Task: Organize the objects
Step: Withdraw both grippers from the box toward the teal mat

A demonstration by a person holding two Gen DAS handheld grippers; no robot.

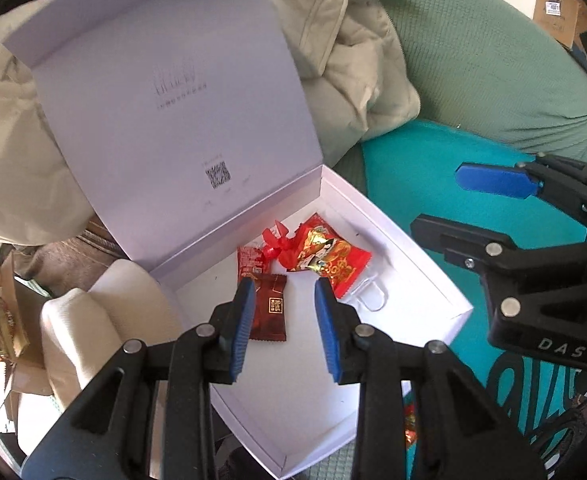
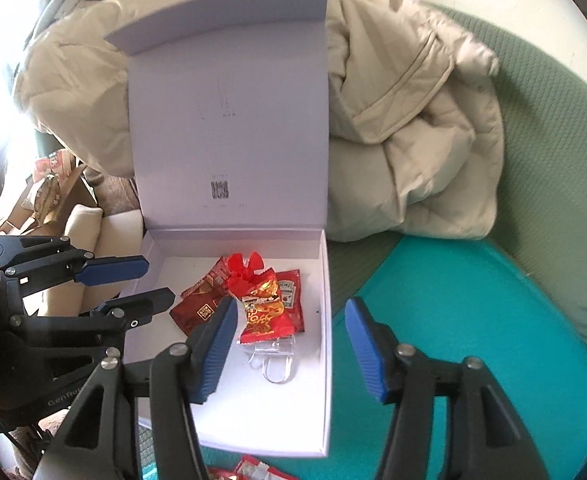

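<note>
The left wrist view shows the dark brown flat snack packet [image 1: 268, 307] whole, between the empty, nearly shut jaws of the left gripper [image 1: 283, 312]. It lies with its long side running up the frame, inside the white cardboard box [image 1: 425, 264] with its lid up. Only the right wrist view shows the red ketchup packet [image 2: 291, 296], mid-frame, standing tall. The right gripper [image 2: 291, 350] is open and empty over the clear plastic clip [image 2: 277, 364].
</note>
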